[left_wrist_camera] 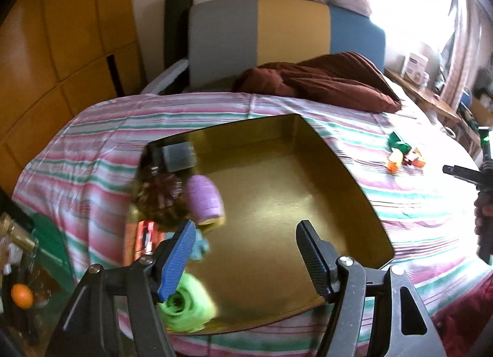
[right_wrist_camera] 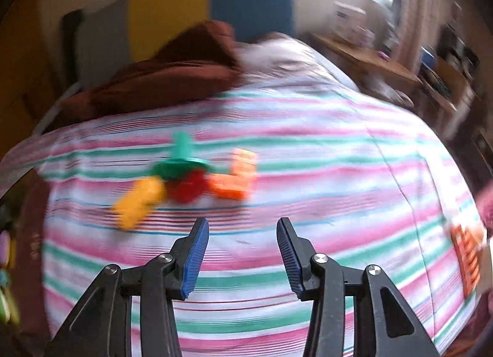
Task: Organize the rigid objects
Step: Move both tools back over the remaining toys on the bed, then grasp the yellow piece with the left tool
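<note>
pink, green and white striped bedsheet (left_wrist_camera: pixel 101 129), shallow gold cardboard tray (left_wrist_camera: pixel 277 190) near, maroon pillow (left_wrist_camera: pixel 323 79) far, grey-yellow-blue headboard (left_wrist_camera: pixel 277 27), bright window right, left gripper (left_wrist_camera: pixel 246 233) and right gripper (right_wrist_camera: pixel 243 230) both spread, holding nothing

No text, number or brand can be read in either view. In the left wrist view a white box (left_wrist_camera: pixel 416 62) stands on the wooden shelf (left_wrist_camera: pixel 431 95) beside the bed, and it carries a dark printed band, but the letters are too small and washed out by the window light to read. In the right wrist view the same area is blurred, and the orange toy piece (right_wrist_camera: pixel 238 175) on the striped blanket (right_wrist_camera: pixel 308 172) shows no marks that I can make out.
</note>
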A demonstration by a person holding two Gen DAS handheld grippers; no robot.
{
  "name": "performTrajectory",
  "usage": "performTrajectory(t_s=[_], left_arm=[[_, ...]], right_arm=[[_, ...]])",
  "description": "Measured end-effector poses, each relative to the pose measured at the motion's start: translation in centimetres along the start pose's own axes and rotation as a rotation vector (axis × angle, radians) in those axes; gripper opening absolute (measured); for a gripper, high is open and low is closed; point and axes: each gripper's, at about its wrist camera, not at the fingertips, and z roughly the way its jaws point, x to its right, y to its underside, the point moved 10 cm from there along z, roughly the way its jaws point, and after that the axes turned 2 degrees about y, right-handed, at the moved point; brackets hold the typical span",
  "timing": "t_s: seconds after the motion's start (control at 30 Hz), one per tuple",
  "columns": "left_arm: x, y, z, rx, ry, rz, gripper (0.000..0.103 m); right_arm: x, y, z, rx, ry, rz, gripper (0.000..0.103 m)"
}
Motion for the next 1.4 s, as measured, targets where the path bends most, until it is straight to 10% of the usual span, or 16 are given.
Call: performTrajectory(t_s=[0.3, 0.63, 1.4], left_arm=[[8.8, -2.7, 0.6, 0.004, 0.12, 0.133, 0.069], [19.6, -4.2, 4.1, -0.068, 0.247, 0.266, 0.069], [30.7, -6.8, 17.7, -0.181, 0.257, 0.465, 0.069]], right_arm=[[6.0, 0.6, 1.8, -0.101, -0.014, 0.333, 0.046], [5.7, 1.5, 1.9, -0.155, -0.057, 0.385, 0.046], [4.1, 1.3, 2.6, -0.199, -0.124, 0.384, 0.046]])
